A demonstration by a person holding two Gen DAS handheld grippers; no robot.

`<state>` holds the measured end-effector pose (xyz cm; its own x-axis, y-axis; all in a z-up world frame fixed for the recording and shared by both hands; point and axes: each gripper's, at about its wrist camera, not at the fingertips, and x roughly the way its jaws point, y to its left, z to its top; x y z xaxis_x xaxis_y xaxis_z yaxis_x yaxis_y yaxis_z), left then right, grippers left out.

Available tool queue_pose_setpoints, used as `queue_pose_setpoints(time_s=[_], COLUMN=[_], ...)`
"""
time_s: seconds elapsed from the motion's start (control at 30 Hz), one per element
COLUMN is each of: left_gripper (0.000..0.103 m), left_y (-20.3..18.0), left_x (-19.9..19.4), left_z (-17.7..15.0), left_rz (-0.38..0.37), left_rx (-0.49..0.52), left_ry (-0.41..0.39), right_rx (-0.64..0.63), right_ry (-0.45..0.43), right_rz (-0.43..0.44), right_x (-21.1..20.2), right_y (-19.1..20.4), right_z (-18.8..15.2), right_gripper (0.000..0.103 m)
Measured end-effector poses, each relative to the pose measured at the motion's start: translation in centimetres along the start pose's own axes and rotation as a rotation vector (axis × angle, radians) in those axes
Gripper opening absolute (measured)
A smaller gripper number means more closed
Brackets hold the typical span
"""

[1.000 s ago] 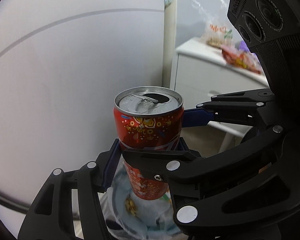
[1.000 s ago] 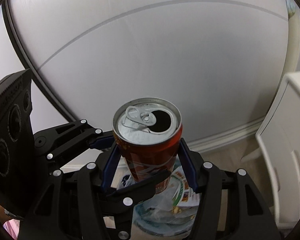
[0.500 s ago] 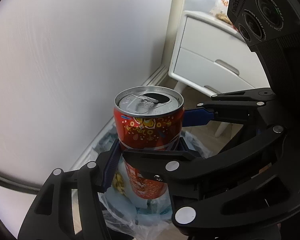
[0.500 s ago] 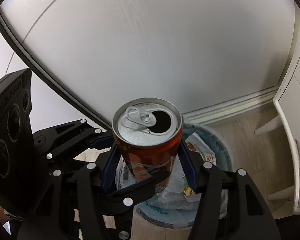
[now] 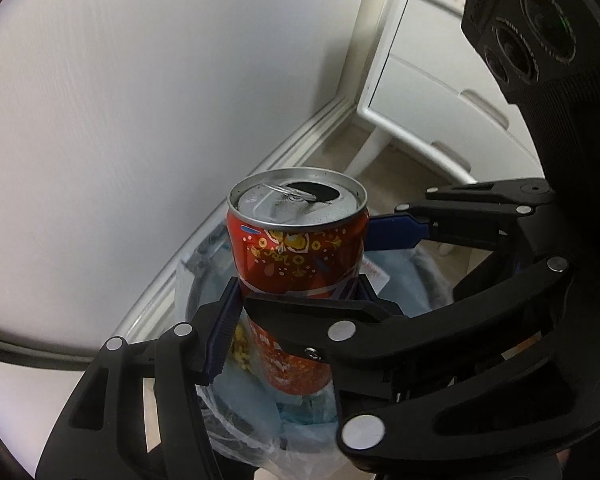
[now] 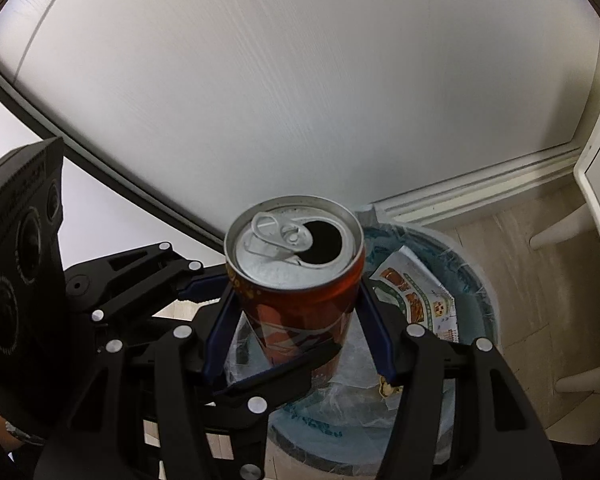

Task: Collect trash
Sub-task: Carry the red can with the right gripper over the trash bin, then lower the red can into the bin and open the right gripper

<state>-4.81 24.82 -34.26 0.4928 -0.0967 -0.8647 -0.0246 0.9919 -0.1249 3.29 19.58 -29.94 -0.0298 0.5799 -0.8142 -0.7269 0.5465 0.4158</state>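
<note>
Together, both hand-held grippers clamp the upright red can (image 6: 296, 280): the right hand-held gripper (image 6: 294, 320) and the left hand-held gripper (image 5: 296, 312) each pinch its sides. It hangs directly above the lined trash bin (image 6: 476, 280), which holds wrappers, near a white cabinet (image 5: 432, 108)

The red can (image 5: 298, 256) stands upright, its tab lifted and mouth open, above the round bin (image 6: 478, 280). The bin holds a clear liner and what looks like printed wrappers (image 6: 418, 304).
</note>
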Motion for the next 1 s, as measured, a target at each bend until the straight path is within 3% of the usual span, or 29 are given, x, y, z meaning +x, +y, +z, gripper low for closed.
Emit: queue_pose_setpoints(time_s=[0.47, 1.0], left_gripper=[0.054, 0.054], left_y=[1.5, 1.6], left_x=[5.6, 6.8], left_z=[-0.7, -1.0], left_rz=[-0.009, 0.003], left_rx=[-0.011, 0.008], left_ry=[0.136, 0.172], right_rx=[0.081, 0.113], right_ry=[0.079, 0.084], right_rz=[0.011, -0.018], right_x=[5.6, 6.9], right_y=[-2.6, -2.7], right_z=[-0.8, -1.2], right_gripper=[0.055, 0.055])
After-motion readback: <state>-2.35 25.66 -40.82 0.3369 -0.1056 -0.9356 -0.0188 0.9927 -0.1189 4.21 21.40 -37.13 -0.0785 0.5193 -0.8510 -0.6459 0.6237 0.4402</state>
